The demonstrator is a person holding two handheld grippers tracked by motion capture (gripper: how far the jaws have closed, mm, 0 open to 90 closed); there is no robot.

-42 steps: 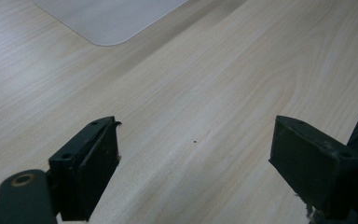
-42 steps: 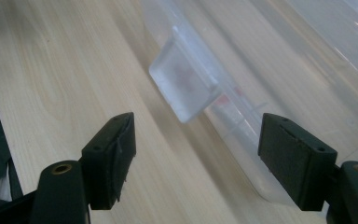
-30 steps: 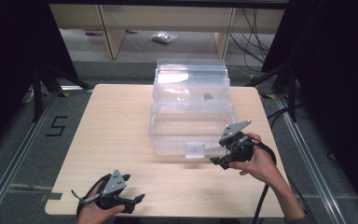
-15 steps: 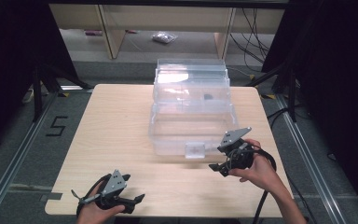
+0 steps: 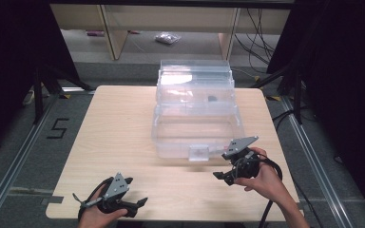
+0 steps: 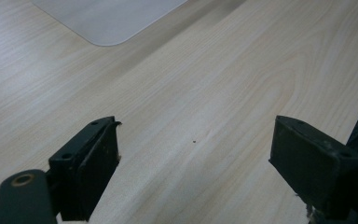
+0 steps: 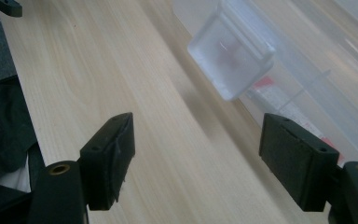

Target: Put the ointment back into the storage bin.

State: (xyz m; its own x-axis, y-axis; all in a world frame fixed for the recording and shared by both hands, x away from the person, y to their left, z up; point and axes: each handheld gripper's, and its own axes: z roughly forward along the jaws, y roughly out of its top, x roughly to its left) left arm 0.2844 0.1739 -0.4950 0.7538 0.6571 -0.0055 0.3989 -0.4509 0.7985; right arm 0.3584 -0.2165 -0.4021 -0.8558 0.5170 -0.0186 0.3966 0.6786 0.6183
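Left gripper point(image 5: 141, 203): jaws apart, nothing between, low over pale wooden table point(image 5: 123, 123) at its near-left corner | clear plastic lidded storage box point(image 5: 197, 114): table centre, frosted front latch point(image 5: 199, 153) facing the person | right gripper point(image 5: 220, 176): jaws apart, empty, just beside latch, near the box's front-right corner, not touching.

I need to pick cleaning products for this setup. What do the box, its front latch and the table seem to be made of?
Box: clear, glossy plastic, it seems; the table shows through its walls.
Latch: frosted, cloudier plastic, smooth with rounded corners.
Table: pale wood or wood-look laminate, matte; fine straight grain lines show, but the pictures cannot tell which.
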